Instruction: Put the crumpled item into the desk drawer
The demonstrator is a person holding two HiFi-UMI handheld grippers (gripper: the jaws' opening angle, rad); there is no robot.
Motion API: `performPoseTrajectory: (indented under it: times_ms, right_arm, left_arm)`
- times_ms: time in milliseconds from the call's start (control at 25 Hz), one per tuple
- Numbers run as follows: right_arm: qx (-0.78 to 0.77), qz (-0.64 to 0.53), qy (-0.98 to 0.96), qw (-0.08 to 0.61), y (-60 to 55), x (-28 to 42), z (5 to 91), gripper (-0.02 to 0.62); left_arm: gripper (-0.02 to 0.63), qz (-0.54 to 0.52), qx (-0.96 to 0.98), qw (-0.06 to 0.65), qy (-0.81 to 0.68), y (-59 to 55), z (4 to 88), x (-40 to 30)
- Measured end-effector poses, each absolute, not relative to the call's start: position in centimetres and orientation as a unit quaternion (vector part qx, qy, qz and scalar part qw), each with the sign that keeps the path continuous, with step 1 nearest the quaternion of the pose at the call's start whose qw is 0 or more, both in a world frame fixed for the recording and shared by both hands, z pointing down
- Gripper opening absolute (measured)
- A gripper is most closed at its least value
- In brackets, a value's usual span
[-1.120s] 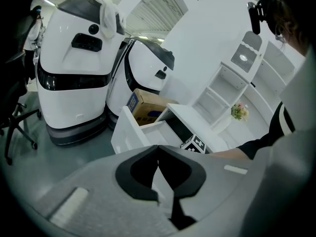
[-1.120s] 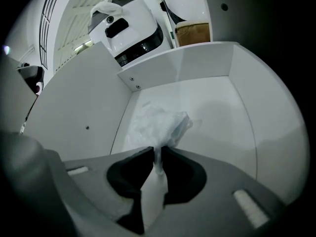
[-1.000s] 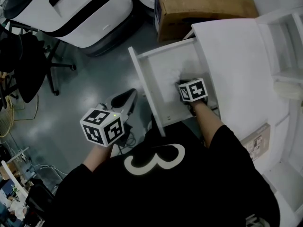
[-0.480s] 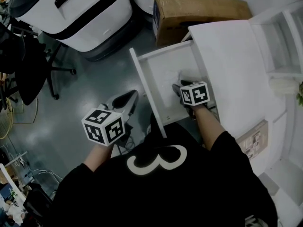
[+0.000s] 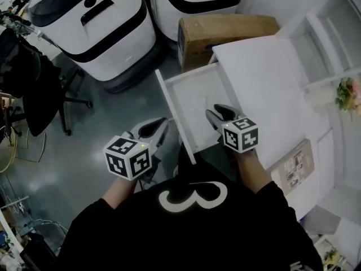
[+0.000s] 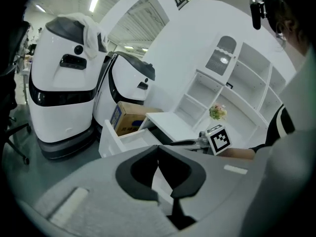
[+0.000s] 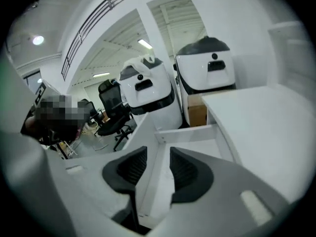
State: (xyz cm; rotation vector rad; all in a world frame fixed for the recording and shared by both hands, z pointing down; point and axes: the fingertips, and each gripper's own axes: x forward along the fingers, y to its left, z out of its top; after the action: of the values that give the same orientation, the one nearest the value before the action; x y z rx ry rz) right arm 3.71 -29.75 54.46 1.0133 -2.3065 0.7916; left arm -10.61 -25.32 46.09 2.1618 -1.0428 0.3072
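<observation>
Head view, from the left: a black chair [image 5: 28,89] stands on the grey floor, with two white machines [image 5: 96,27] behind it. The left tool [image 5: 158,124] hangs over the floor just left of the drawer [image 5: 175,117], not touching it. In the left gripper view its pads meet at the tips with nothing between them.

The drawer is pulled well out from the desk [image 5: 271,83], and a carton [image 5: 225,30] sits on the floor at its far end. A faint pale lump [image 5: 198,101] on the drawer's white floor looks like the crumpled item, though it is hard to make out against the white. It lies just ahead of the right tool [image 5: 217,113] and apart from it.

That tool is held over the near end of the drawer and points into it. In the right gripper view its jaws stand apart and are closing. Only the drawer's wall and floor show in the gap, and the pads press on nothing.

Farther right, flowers [image 5: 347,95] stand on a white shelf, and a booklet [image 5: 293,165] lies at the desk's near edge.
</observation>
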Motion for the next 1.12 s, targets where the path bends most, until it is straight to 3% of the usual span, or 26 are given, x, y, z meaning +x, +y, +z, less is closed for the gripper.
performPoseTrajectory:
  times_ms: [120, 280, 480, 760, 1120]
  right_arm:
    - [0.379, 0.257, -0.867, 0.198, -28.3, 3.5, 49.3, 0.107]
    - [0.378, 0.217, -0.887, 0.154, -25.8, 3.2, 44.0, 0.100]
    - [0.361, 0.195, -0.906, 0.107, -22.2, 2.9, 39.3, 0.005]
    - [0.331, 0.184, -0.924, 0.051, -19.2, 2.5, 35.2, 0.003]
    - [0.333, 0.167, -0.927, 0.046, -17.8, 3.1, 34.6, 0.002]
  left_arm:
    - [0.009, 0.105, 0.847, 0.337, -0.397, -23.8, 43.9, -10.2]
    - [0.009, 0.086, 0.862, 0.312, -0.390, -22.4, 41.0, -9.7]
    - [0.009, 0.071, 0.879, 0.283, -0.376, -20.8, 37.6, -8.7]
    - [0.009, 0.059, 0.894, 0.249, -0.367, -19.2, 34.7, -8.0]
    - [0.009, 0.058, 0.901, 0.231, -0.362, -17.8, 34.0, -7.2]
